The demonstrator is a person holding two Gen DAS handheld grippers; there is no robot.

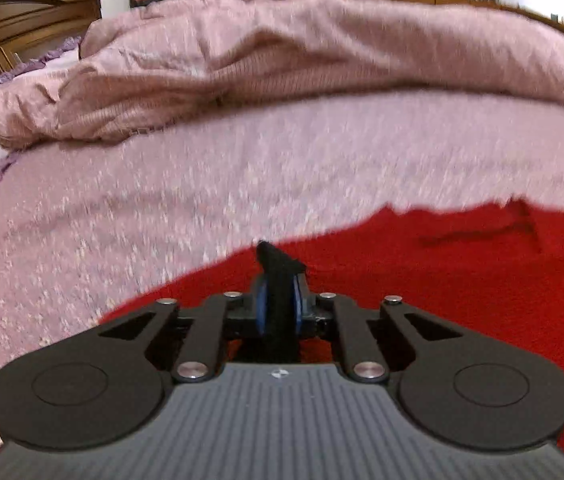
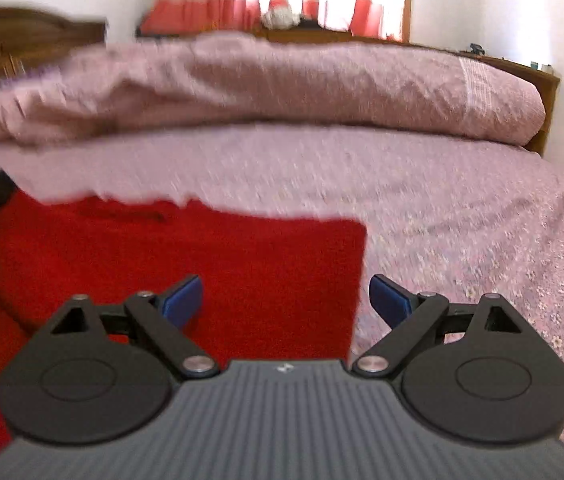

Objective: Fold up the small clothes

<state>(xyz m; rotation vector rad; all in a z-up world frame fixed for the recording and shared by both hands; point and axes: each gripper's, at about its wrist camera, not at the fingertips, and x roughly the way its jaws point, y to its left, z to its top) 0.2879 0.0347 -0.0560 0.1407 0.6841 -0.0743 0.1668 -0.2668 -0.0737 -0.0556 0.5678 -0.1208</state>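
A red garment (image 1: 422, 288) lies flat on the pink flowered bedspread (image 1: 161, 200). My left gripper (image 1: 279, 276) is shut at the garment's far edge. Its blue pads stand close together on the red cloth, and the pinched fabric is hidden under the fingers. In the right wrist view the same red garment (image 2: 209, 256) fills the lower left, with a straight right edge. My right gripper (image 2: 286, 284) hangs open over that edge. One of its fingers is above the cloth and the other above the bedspread (image 2: 462, 220), with nothing held. A black part of the left gripper shows at the garment's far left corner.
A heaped pink blanket (image 1: 322, 52) runs across the far side of the bed. A wooden headboard (image 1: 21, 20) stands at the far left. Behind the bed is a window with red curtains (image 2: 282, 4), and the bed's wooden frame (image 2: 546, 120) shows at the far right.
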